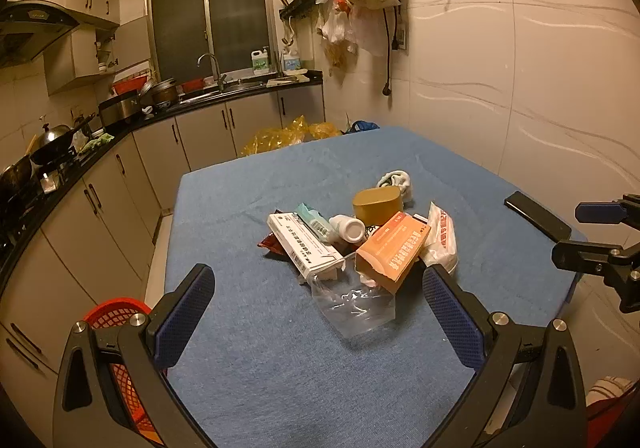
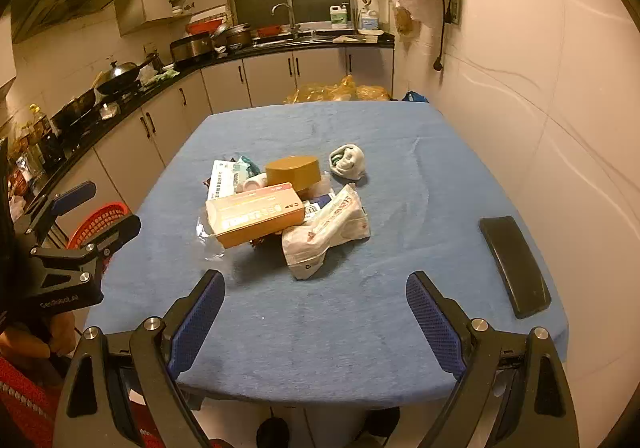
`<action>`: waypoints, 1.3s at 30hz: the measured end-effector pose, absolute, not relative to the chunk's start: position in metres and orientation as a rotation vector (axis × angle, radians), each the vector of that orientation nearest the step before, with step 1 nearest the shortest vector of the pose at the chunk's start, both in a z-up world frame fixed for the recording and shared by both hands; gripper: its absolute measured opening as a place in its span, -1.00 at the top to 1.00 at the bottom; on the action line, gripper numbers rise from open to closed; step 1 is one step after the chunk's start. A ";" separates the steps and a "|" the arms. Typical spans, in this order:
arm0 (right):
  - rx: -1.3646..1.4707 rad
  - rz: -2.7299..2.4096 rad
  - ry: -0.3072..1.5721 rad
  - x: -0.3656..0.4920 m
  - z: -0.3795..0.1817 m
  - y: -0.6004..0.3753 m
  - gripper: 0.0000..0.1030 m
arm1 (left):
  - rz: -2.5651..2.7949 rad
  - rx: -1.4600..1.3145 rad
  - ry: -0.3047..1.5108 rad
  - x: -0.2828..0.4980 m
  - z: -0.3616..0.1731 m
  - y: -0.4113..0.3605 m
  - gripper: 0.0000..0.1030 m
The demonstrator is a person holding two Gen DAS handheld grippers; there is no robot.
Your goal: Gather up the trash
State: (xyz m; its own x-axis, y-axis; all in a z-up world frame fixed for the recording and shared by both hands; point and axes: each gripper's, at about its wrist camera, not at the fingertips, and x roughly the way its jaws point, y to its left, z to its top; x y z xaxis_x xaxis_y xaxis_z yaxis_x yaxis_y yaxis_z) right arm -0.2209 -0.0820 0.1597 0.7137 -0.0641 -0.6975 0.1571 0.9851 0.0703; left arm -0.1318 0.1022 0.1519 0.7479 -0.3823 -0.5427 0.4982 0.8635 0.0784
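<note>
Both grippers hang over the near edge of the desk (image 2: 320,328) with nothing in them: the left gripper (image 1: 318,288) has its blue-padded jaws spread wide, and the right gripper (image 2: 316,300) is equally released. Just beyond the left gripper lies a crumpled clear plastic bag (image 1: 352,304), the nearest piece of a trash pile in the middle of the blue cloth. Touching it, an orange carton (image 2: 256,212) leans across the heap, with a white printed pouch (image 2: 328,228) beside it on the right and a long white box (image 1: 304,244) on the left. Behind these sit a small white bottle (image 1: 348,228), a teal packet (image 1: 312,218) and a tan oval container (image 2: 294,170); something dark red pokes out under the white box, though what it is stays unclear. Slightly farther back, apart from the heap, lies a balled white cloth (image 2: 348,160). A black phone (image 2: 516,264) rests near the desk's right edge, well apart from the pile. A red basket (image 1: 116,324) stands off the desk's left side.
</note>
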 end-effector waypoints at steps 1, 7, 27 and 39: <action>0.124 -0.119 0.767 -0.220 0.160 -0.081 -0.83 | -0.484 0.223 0.539 -0.132 0.152 0.103 -1.00; 0.121 -0.109 0.767 -0.217 0.162 -0.078 -0.80 | -0.479 0.210 0.529 -0.131 0.152 0.106 -1.00; 0.179 -0.105 0.806 -0.209 0.154 -0.078 -0.80 | -0.504 0.210 0.557 -0.124 0.146 0.105 -1.00; 0.195 -0.093 0.825 -0.200 0.147 -0.083 -0.80 | -0.496 0.217 0.582 -0.115 0.139 0.096 -1.00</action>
State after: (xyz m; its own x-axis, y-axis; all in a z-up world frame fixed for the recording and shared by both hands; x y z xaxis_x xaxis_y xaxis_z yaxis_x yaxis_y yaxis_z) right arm -0.2003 -0.0826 0.1472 0.6756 -0.0063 -0.7373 0.1580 0.9780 0.1364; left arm -0.1149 0.0958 0.1385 0.7226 -0.3856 -0.5737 0.5055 0.8609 0.0581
